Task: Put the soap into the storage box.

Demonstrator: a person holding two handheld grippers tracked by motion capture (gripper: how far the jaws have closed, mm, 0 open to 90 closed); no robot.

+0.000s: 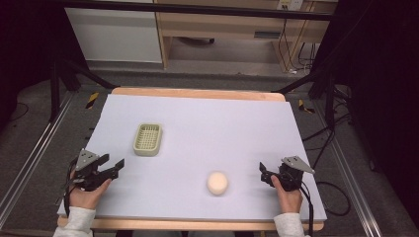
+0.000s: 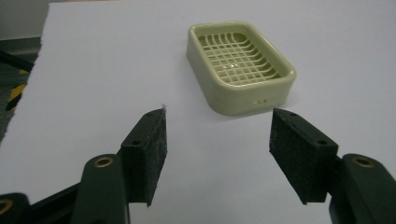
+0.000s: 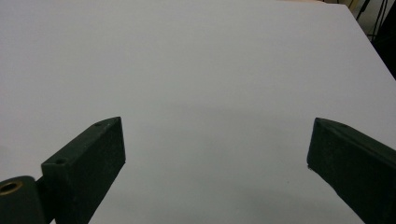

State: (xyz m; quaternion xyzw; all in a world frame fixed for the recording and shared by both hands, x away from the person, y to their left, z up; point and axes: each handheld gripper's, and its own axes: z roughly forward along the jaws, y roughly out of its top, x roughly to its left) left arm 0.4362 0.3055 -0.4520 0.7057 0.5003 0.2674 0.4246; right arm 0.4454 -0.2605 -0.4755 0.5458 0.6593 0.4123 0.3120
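Both hands hover low at the near edge of the counter (image 1: 197, 118), covered in a pale lilac sheet. The left tool (image 2: 217, 149) has its jaws apart with nothing between them, aimed at the pale green plastic soap dish with a grid bottom (image 2: 240, 65) just ahead. The right tool (image 3: 215, 158) gapes wide over bare sheet. The round cream-coloured soap bar (image 1: 217, 183) sits near the front, between the hands. A smooth bar could squirt from the pads, and the light dish could skid if nudged.
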